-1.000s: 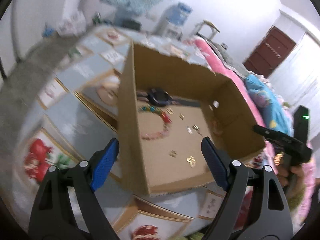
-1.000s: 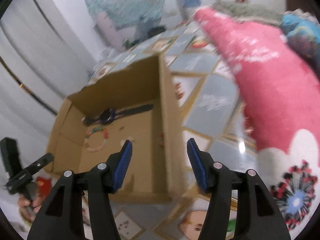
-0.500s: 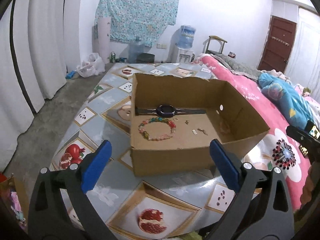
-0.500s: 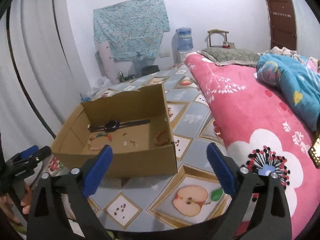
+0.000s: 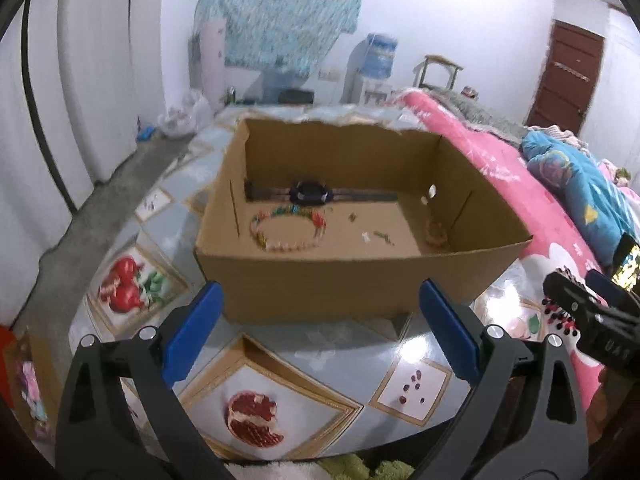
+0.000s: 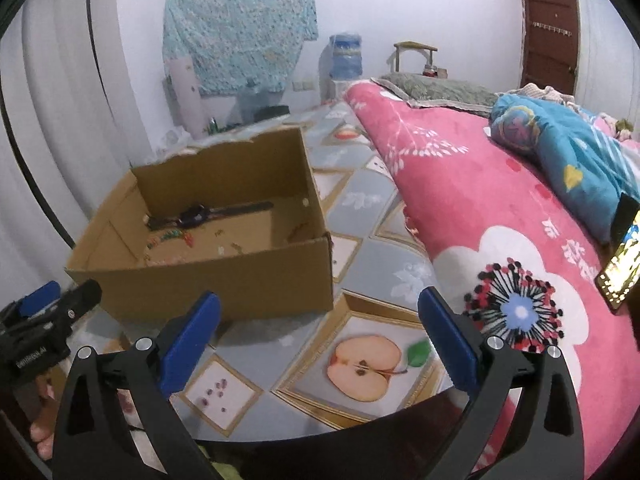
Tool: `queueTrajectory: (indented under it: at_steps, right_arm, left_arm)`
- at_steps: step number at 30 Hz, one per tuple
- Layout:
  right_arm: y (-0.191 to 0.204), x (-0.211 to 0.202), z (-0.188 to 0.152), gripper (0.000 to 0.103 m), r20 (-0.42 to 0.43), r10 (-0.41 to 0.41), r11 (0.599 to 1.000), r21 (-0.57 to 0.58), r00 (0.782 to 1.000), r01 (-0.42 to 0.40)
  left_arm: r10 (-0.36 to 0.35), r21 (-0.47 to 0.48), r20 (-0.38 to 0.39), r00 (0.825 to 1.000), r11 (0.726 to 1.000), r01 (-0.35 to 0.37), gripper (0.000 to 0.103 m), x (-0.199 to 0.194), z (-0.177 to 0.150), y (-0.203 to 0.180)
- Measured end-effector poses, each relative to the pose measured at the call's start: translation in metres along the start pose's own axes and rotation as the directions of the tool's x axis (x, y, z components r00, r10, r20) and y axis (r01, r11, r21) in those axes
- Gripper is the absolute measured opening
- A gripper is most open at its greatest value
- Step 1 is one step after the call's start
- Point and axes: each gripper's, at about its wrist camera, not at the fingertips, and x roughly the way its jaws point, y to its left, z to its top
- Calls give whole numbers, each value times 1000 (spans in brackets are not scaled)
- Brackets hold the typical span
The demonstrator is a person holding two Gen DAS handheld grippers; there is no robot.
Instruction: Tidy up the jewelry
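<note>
On the fruit-patterned table [image 5: 320, 364], just beside a pink bedspread [image 6: 500, 208], stood one open cardboard box [image 5: 352, 280]. Contents: black wristwatch [image 5: 310, 193] flat against the far wall; beaded bracelet [image 5: 286, 227] in a ring just before it; several small loose pieces [image 5: 376, 235], too small to identify, scattered to its right. Left gripper [image 5: 320, 332]: jaws spread wide, nothing between them, short of the box's near wall. Right gripper [image 6: 320, 334]: jaws likewise spread and empty, off the box's near right corner. Step judged: either pause between items or task near finished, jewelry all boxed. Next move, if any, would call for reaching over the wall and pinching a small piece finely.
</note>
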Motion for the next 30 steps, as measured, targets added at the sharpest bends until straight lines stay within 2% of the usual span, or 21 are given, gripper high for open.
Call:
queueTrajectory:
  at_steps: [3, 10, 30]
  right_arm:
    - [3, 5, -4, 96, -27, -14, 1000, -22, 1000, 14]
    - [10, 20, -8, 96, -84, 12, 1000, -21, 996, -14]
    - [22, 29, -8, 96, -117, 41, 999, -25, 992, -45]
  left_arm:
    - [49, -3, -21, 999, 999, -49, 95, 5, -3, 4]
    - [93, -35, -60, 994, 995, -95, 95, 11, -4, 10]
    - [105, -18, -108, 989, 994, -107, 95, 19, -7, 8]
